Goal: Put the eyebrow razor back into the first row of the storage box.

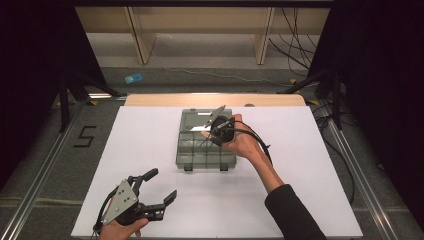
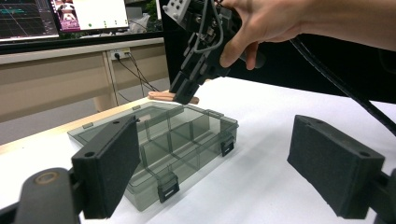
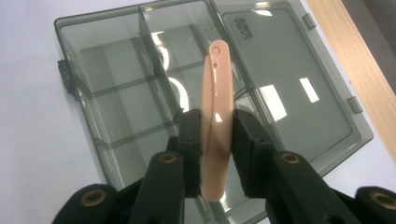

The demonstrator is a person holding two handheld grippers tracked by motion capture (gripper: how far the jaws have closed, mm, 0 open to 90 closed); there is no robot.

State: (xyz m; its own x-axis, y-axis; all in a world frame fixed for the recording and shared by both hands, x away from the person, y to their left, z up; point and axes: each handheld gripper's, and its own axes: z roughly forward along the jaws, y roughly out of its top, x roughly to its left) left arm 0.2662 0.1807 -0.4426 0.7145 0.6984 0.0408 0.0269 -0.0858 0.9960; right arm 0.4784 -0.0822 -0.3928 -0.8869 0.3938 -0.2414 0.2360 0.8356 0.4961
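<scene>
While the right tool (image 3: 217, 140) pinches the comb (image 3: 217, 116) mid-length above the open box (image 3: 116, 100), left tool (image 1: 150, 192) rests spread on the counter (image 1: 310, 165). Comb looks light, stiff, glossy, likely slippery; grip its flat sides.

A white board (image 1: 150, 150) is laid over a wooden table (image 1: 150, 100). Beyond the table, a blue packet (image 1: 133, 78) and cables (image 1: 295, 55) are seen on the floor; monitors (image 2: 88, 14) are seen behind it.
</scene>
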